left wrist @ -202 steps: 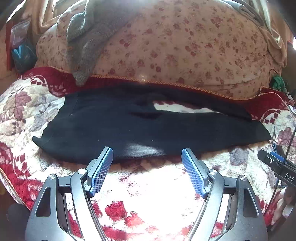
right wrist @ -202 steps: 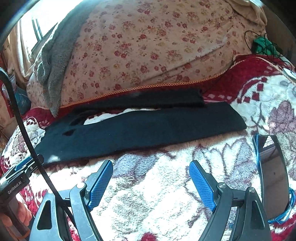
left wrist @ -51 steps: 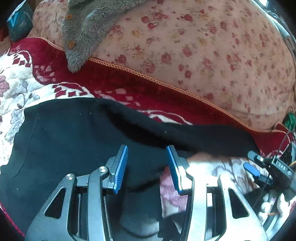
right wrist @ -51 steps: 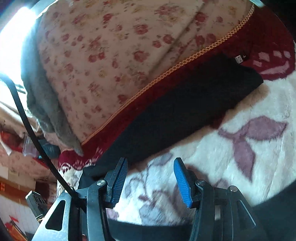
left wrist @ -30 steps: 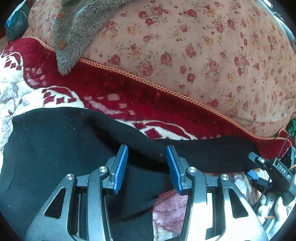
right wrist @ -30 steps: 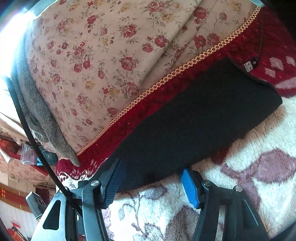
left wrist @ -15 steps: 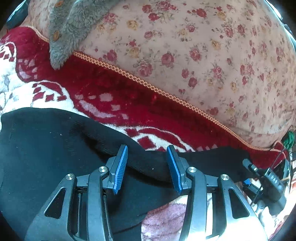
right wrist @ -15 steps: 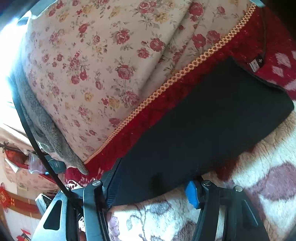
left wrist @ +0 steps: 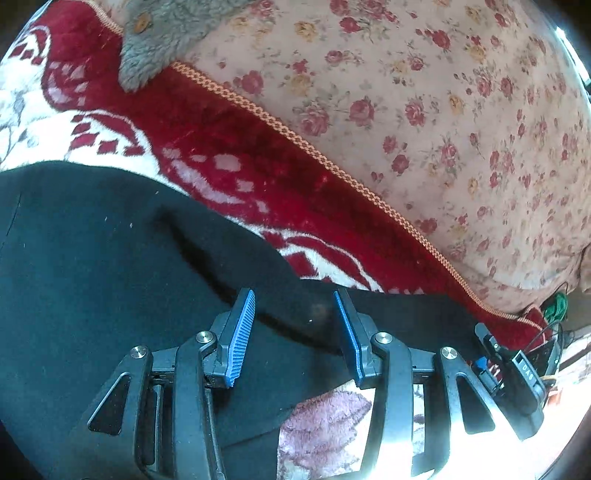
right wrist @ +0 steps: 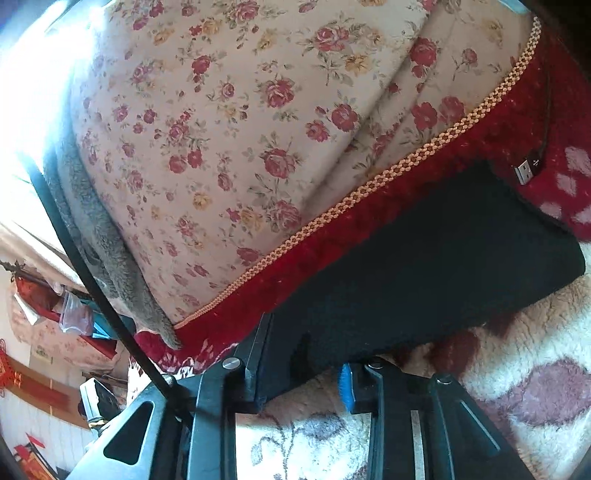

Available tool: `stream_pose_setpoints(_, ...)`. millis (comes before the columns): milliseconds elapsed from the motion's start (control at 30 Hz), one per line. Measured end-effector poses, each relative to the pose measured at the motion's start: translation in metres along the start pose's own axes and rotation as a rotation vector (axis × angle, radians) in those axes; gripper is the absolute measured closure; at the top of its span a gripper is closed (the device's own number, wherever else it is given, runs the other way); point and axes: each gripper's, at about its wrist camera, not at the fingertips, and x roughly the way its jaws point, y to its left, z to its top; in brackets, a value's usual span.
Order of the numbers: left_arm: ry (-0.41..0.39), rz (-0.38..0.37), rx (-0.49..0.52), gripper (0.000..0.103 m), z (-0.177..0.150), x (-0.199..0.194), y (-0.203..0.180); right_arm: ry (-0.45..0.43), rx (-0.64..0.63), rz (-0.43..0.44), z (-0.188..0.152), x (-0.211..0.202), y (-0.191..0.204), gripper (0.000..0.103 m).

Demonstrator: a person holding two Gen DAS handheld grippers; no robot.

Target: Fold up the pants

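- Left gripper [left wrist: 293,321]: blue ribbed pads half apart, straddling a raised fold of the black pants [left wrist: 110,258]; cloth between the pads, neither pad seen pressing it.
- Right gripper [right wrist: 301,363]: jaws closing on the near edge of a pant leg [right wrist: 424,266]; knit cloth between them, covering the left pad; contact not clearly seen.
- Pants flat on the plush red-and-cream floral blanket [left wrist: 325,432], long axis running across the bed, parallel to the braided orange trim [left wrist: 332,162].
- Leg cuff squared off, ending just short of a USB plug [right wrist: 526,170].
- Bare blanket near the grippers.
- Rose-print quilt [left wrist: 424,92] bulging beyond, close behind the far pant edge.
- Grey fleece garment [left wrist: 162,33] draped over the quilt.
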Motion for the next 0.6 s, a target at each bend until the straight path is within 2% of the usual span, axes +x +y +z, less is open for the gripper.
stream_pose_setpoints(167, 0.008, 0.003, -0.051, 0.060, 0.005, 0.011, 0.003, 0.002, 0.009, 0.007, -0.001, -0.001, -0.003, 0.074)
stream_pose_setpoints(267, -0.021, 0.014, -0.053, 0.060, 0.008, 0.018, -0.001, -0.003, 0.001, 0.013, -0.001, -0.003, -0.003, 0.074)
stream_pose_setpoints(367, -0.066, -0.005, -0.070, 0.061, 0.009, 0.018, 0.000, -0.015, -0.011, 0.041, -0.002, -0.006, -0.005, 0.081)
stream_pose_setpoints(400, -0.074, -0.004, -0.064, 0.067, 0.009, 0.018, 0.000, -0.020, -0.014, 0.047, -0.003, -0.007, -0.005, 0.083)
stream_pose_setpoints(433, -0.082, 0.011, -0.044, 0.083, 0.009, 0.019, -0.002, -0.025, -0.018, 0.053, -0.003, -0.009, -0.006, 0.084)
stream_pose_setpoints(467, -0.088, 0.023, -0.027, 0.088, 0.009, 0.019, -0.002, -0.027, -0.022, 0.054, -0.004, -0.010, -0.007, 0.085)
stream_pose_setpoints(600, -0.142, 0.044, 0.035, 0.097, 0.003, 0.008, -0.006, -0.052, -0.025, 0.059, -0.006, -0.020, -0.007, 0.088)
